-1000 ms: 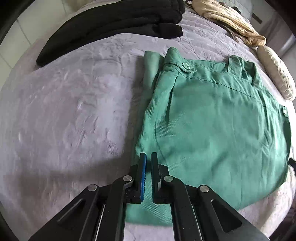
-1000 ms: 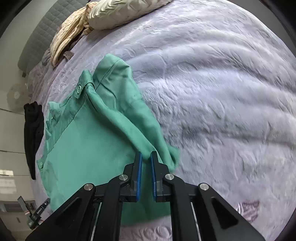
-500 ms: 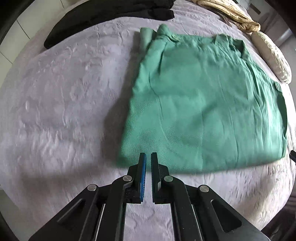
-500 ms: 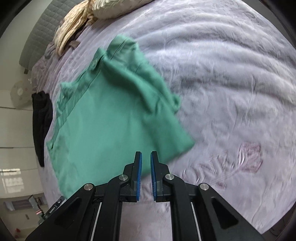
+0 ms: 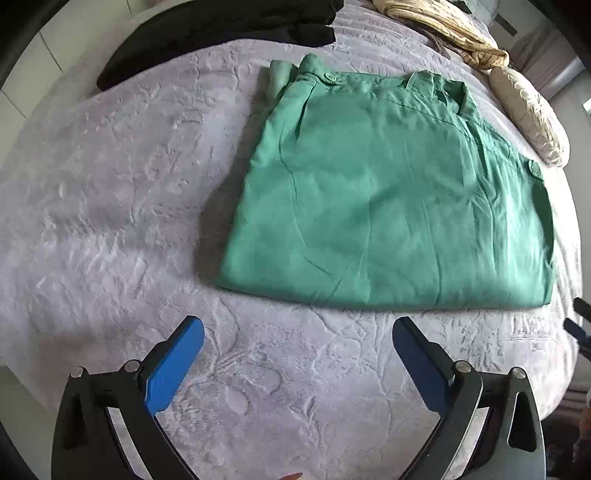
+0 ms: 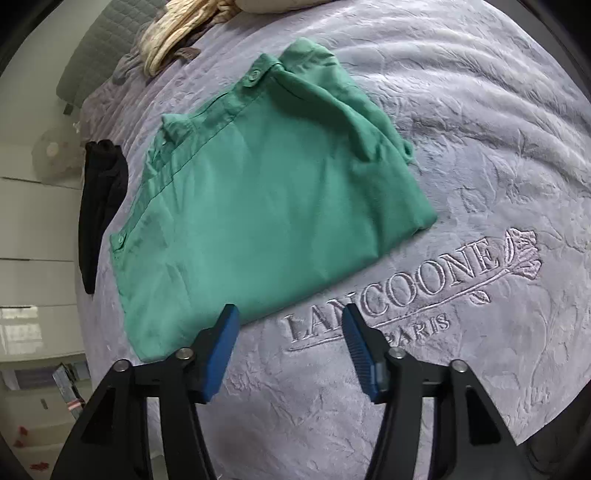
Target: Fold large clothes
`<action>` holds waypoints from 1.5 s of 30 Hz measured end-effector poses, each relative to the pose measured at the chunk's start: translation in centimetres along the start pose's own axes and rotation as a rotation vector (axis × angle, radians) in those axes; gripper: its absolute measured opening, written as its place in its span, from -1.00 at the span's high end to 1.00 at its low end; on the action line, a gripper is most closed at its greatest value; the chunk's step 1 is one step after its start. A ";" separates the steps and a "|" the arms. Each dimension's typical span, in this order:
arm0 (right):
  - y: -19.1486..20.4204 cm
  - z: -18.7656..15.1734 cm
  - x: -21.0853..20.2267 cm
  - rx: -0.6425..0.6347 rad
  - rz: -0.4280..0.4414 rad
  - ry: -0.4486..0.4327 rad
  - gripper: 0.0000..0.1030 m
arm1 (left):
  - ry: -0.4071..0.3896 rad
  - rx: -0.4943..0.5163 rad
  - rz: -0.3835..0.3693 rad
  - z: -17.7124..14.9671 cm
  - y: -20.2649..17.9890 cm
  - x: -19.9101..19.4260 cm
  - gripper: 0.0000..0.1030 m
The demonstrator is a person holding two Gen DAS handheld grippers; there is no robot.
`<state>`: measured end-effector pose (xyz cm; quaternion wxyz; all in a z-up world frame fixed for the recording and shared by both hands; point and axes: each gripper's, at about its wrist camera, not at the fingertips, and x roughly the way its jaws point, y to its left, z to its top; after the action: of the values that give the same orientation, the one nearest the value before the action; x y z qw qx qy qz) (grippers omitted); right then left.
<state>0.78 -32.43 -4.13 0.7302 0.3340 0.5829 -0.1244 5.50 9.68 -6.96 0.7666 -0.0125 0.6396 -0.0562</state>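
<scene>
Where plush bedspread dimples, smooth shirt lies

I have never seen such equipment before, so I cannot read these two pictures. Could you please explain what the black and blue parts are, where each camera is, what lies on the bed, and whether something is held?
There is no robot here. A person holds one tool in each hand, and each tool carries a wide-angle camera that looks forward along its two fingers. One picture comes from the left hand-held gripper, the other from the right hand-held gripper. The blue parts are the finger pads.

On the grey bedspread lies a folded green garment, flat. Beyond it are black clothes, a beige cloth and a pillow.

Both tools are open and hold nothing.
</scene>
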 end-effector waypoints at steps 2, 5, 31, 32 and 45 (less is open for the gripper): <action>0.5 -0.3 -0.1 -0.010 -0.006 0.003 -0.35 | -0.007 0.008 0.015 0.0 -0.2 -0.1 -0.98; 1.4 -0.8 -0.3 -0.036 -0.016 0.007 -0.50 | -0.009 0.010 0.015 0.3 -0.9 0.5 -0.98; 5.2 -5.1 3.3 -0.087 -0.057 0.175 -1.00 | 0.007 0.036 -0.003 -1.2 1.4 0.1 -0.98; 5.0 -5.3 3.7 -0.073 -0.055 0.186 -1.00 | 0.007 0.034 -0.003 -1.2 1.6 0.1 -0.98; 6.4 -6.5 9.2 -0.049 -0.008 0.301 -1.00 | 0.019 0.005 -0.008 -0.8 4.8 1.3 -0.98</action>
<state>2.05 -21.64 -11.19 0.6418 0.3285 0.6902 -0.0616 5.26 14.33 -8.79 0.7602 -0.0127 0.6467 -0.0611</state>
